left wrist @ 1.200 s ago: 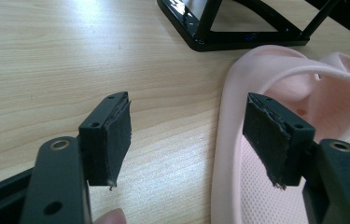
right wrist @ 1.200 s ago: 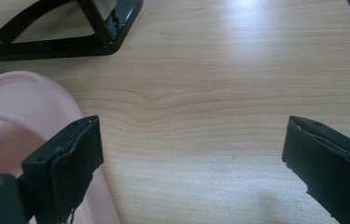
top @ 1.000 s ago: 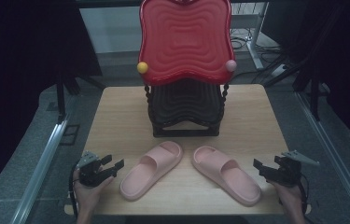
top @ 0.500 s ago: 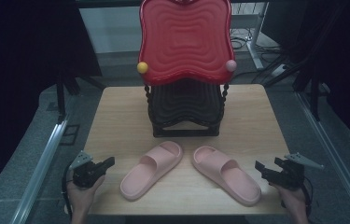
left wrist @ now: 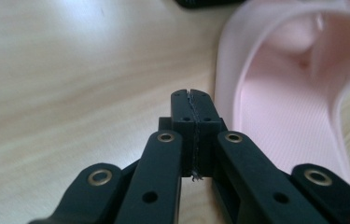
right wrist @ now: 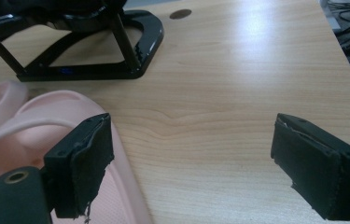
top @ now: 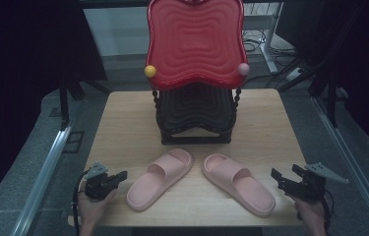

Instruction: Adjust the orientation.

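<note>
Now, line by line:

Left gripper [top: 104, 183]: jaws pressed together with nothing between them, having just been closing; it sits at the near left edge of the surface [top: 270, 123], just beside the left slipper [top: 160, 178].
Right gripper [top: 290, 178]: jaws standing wide apart and empty, at the near right edge, near the right slipper [top: 237, 184].
Where the slippers lie: side by side at the front of the surface, heels toward the person and splayed outward, toes angled toward the black rack [top: 196, 115] behind them; the two do not touch.
Handling: judged from the look, soft moulded foam, light, springy, with a faintly ribbed footbed [left wrist: 275, 107] that should give some bite; not fragile.
Where to take hold: the raised side wall or the strap arch looks best, thin enough for jaws to pinch and likely to flex rather than slip.
Rack: dark ribbed tiers with a red wavy panel [top: 195, 42] on top, a yellow knob [top: 149, 71] and a pink knob [top: 243, 68] at its corners.
Hard to make out: the rack's tiers are dim, so how many shelves it has is probably three but unsure; the left gripper view cuts off the slipper's toe.
</note>
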